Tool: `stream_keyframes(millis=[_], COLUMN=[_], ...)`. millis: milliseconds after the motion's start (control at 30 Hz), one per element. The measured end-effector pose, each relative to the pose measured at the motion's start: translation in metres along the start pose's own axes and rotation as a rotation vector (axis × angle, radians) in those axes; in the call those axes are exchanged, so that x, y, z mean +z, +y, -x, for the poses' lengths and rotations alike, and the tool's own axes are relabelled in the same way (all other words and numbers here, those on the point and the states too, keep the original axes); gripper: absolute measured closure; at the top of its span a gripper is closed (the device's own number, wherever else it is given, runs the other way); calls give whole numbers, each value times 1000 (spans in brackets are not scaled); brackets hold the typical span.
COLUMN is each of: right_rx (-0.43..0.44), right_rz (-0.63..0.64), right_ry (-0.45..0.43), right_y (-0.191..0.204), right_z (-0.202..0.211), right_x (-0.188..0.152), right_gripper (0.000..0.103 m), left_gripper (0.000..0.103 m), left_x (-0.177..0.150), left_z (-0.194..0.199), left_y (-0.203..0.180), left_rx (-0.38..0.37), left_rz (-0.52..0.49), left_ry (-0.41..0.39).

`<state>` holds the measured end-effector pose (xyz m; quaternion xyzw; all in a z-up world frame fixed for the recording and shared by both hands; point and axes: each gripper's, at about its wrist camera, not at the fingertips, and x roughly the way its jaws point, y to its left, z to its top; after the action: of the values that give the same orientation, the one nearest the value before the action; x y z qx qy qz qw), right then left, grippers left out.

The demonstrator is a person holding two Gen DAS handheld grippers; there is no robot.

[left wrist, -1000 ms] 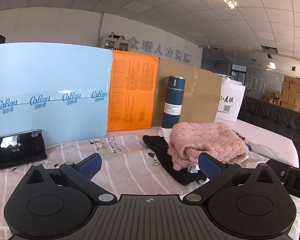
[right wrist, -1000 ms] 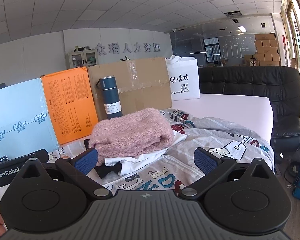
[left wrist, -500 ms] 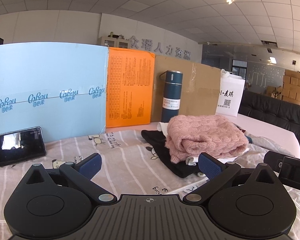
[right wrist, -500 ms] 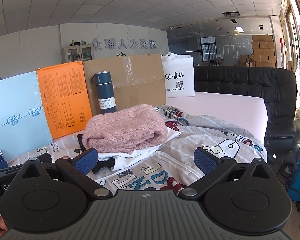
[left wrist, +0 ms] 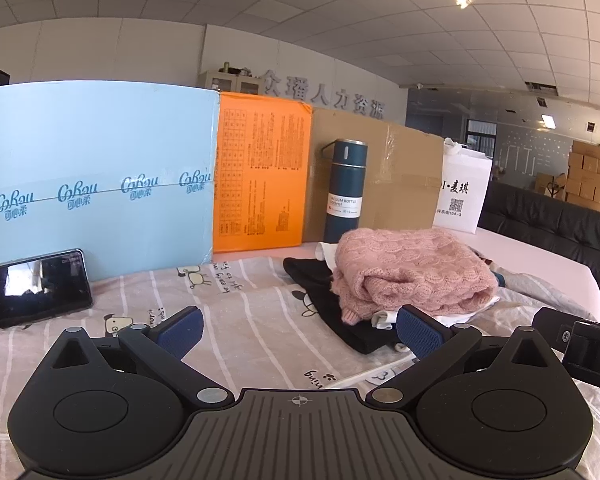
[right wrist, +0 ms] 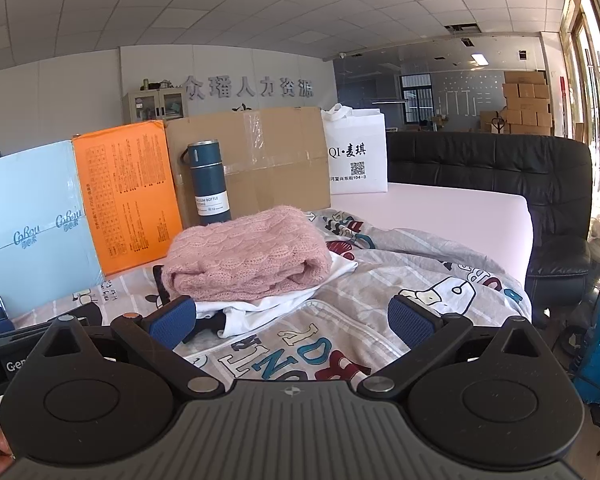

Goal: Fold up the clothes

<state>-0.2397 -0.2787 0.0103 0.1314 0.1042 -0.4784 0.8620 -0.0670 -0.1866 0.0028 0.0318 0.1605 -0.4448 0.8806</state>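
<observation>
A folded pink knit sweater (left wrist: 412, 272) lies on top of a stack, over a white garment (right wrist: 284, 304) and a black garment (left wrist: 332, 312), on a striped cartoon sheet (left wrist: 244, 304). The stack also shows in the right wrist view, with the sweater (right wrist: 248, 260) on top. My left gripper (left wrist: 298, 326) is open and empty, just in front of and left of the stack. My right gripper (right wrist: 292, 316) is open and empty, in front of the stack. A grey printed garment (right wrist: 380, 312) lies spread to the right of the stack.
A blue box (left wrist: 96, 192), an orange box (left wrist: 260, 176), a cardboard box (left wrist: 396, 180) and a white bag (left wrist: 462, 192) stand along the back. A dark blue bottle (left wrist: 344, 192) stands behind the stack. A phone (left wrist: 34, 286) leans at the left. A black sofa (right wrist: 500, 184) is at the right.
Both grippers have drawn back and risen slightly; the stack sits a little lower and farther in both views. The jaws stay open. The clothes have not moved.
</observation>
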Motion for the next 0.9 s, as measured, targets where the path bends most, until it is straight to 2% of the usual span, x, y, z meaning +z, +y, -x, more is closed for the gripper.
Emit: stream_keyframes(millis=[900], right_rx=[9], right_rz=[0], right_ry=[5], right_y=[0], right_z=[0], right_x=[-4], right_gripper=[0], left_gripper=[0], left_x=[0], left_z=[-2], left_y=[-1], left_rx=[-9], left_rz=[-3], left_ry=[8])
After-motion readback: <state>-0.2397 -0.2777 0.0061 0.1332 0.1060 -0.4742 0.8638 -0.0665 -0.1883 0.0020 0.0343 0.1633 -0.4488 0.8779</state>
